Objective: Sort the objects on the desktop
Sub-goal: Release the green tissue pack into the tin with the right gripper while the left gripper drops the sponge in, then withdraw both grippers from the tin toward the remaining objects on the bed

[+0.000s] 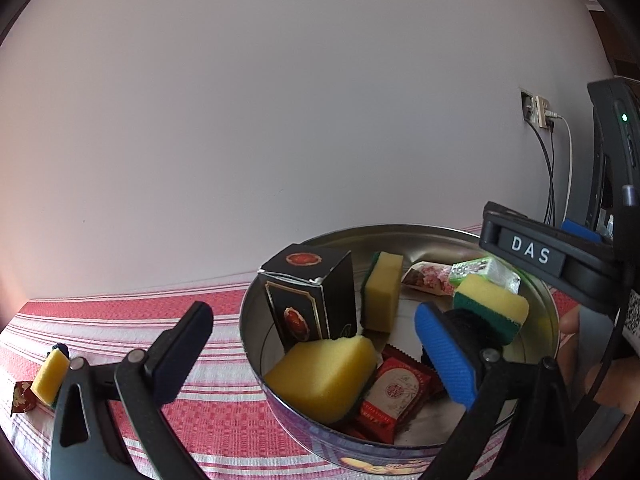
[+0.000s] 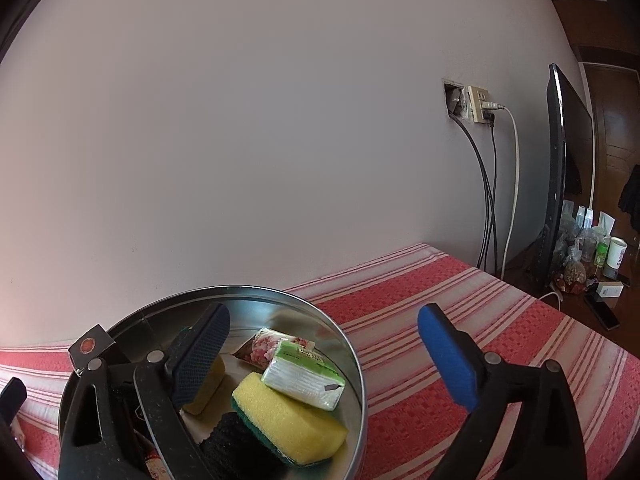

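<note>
A round metal tin (image 1: pixel 256 320) stands on the striped cloth. It holds a black box (image 1: pixel 308 296), several yellow sponges, red packets (image 1: pixel 396 396), a pink packet (image 2: pixel 268 344) and a green-and-white tissue pack (image 2: pixel 304 376). My left gripper (image 1: pixel 316 350) is open and straddles the tin's near left rim. A yellow sponge (image 1: pixel 324 376) lies between its fingers, untouched by the pads. My right gripper (image 2: pixel 324 358) is open too, its dark finger over the tin and its blue finger over the cloth. Nothing is held. Another sponge (image 1: pixel 50 376) lies outside the tin at far left.
The red-and-white striped tablecloth (image 2: pixel 460 292) runs back to a plain wall. A candy wrapper (image 1: pixel 20 398) lies beside the loose sponge. A wall socket with cables (image 2: pixel 480 104) and a dark monitor (image 2: pixel 558 184) stand at right, with bottles and cups beyond.
</note>
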`<move>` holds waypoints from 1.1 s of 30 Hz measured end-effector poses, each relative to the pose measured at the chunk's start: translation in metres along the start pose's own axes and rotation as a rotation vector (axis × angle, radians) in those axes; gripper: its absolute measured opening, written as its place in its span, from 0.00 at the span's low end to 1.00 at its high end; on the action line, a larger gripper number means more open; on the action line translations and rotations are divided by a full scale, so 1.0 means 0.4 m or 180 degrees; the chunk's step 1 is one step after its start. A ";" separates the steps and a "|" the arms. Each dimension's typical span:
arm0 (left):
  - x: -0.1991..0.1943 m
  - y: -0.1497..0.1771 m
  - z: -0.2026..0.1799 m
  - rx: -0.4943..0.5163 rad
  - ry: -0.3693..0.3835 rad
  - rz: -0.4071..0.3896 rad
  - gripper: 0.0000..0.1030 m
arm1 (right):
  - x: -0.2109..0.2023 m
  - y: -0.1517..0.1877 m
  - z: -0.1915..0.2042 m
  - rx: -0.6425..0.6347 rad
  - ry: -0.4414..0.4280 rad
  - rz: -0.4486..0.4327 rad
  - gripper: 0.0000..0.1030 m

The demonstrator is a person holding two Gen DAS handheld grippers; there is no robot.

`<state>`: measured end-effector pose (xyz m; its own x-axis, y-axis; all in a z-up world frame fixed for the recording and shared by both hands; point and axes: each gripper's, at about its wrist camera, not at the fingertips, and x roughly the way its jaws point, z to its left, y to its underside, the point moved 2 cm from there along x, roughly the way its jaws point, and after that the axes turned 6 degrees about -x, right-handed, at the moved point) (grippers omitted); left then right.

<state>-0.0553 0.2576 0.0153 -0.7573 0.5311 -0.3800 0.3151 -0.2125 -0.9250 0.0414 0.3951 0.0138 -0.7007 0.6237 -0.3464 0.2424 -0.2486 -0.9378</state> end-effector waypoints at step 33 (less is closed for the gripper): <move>-0.048 0.017 0.136 -0.0143 -0.0330 -0.0133 0.99 | -0.091 0.025 0.090 -0.0126 -0.0251 -0.0229 0.94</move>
<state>-0.0696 0.2011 0.0159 -0.8247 0.4505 -0.3420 0.3056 -0.1538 -0.9397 0.0452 0.3434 0.0180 -0.7674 0.5783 -0.2769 0.2149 -0.1749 -0.9609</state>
